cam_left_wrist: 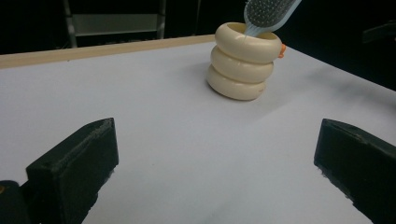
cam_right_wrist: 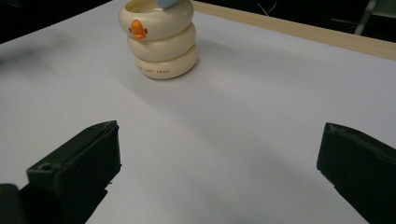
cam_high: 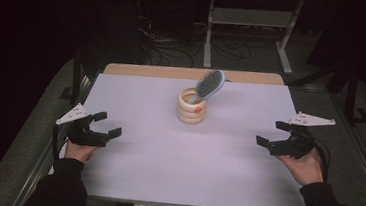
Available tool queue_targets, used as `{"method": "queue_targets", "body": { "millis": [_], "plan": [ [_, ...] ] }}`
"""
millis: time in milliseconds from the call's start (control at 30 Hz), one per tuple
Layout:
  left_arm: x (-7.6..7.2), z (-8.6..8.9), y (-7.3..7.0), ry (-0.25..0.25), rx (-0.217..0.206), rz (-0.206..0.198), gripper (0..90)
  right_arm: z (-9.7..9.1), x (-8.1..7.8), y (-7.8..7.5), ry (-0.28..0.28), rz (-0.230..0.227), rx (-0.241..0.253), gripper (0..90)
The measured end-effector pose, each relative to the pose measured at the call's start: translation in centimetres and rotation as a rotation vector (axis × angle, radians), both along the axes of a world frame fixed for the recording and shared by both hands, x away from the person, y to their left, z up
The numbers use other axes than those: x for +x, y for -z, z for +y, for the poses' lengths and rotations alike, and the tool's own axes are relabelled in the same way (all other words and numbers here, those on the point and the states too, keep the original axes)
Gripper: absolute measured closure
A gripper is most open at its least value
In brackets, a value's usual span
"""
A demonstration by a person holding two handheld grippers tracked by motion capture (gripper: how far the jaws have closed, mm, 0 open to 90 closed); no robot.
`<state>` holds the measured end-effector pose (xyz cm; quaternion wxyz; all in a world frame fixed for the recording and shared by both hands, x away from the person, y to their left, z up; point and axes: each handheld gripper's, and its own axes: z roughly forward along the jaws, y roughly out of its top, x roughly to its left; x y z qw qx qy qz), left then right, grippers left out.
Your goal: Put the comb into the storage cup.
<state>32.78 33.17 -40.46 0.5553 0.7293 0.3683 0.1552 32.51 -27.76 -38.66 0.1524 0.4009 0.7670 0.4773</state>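
Two claws rest at opposite edges of the white tabletop [cam_high: 186, 158], each held in a person's hand, and both are well apart from the things in the middle. At the near left, the left claw [cam_high: 107, 124] has its black jaws spread wide with bare tabletop between them. At the right edge, the right claw [cam_high: 274, 133] is spread just as wide, pinching nothing. Each carries a grey three-cornered plate on top.

Toward the far side of the tabletop, about midway between left and right, stands a cream holder [cam_high: 191, 107] shaped like three stacked rings, upright. A small orange beak-like knob [cam_right_wrist: 137, 29] sticks out from its top ring, on the side facing the right claw. A light blue hairbrush [cam_high: 209, 84] stands in the holder, handle down inside, its bristled head leaning up and to the far right past the rim. The left gripper view shows the bristles [cam_left_wrist: 266, 11] facing that claw.
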Motion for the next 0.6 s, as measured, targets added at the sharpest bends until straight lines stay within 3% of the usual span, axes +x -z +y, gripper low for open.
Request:
{"method": "queue_targets", "body": {
  "millis": [300,600],
  "plan": [
    [0.0,0.0,0.1,-0.014,0.016,0.009,0.0,-1.5,-1.3,1.0,0.028,-0.030,0.030,0.0],
    [0.0,0.1,0.1,-0.018,0.007,0.003,0.0,-1.5,-2.1,1.7,0.040,-0.048,0.039,0.0]
  ]
}}
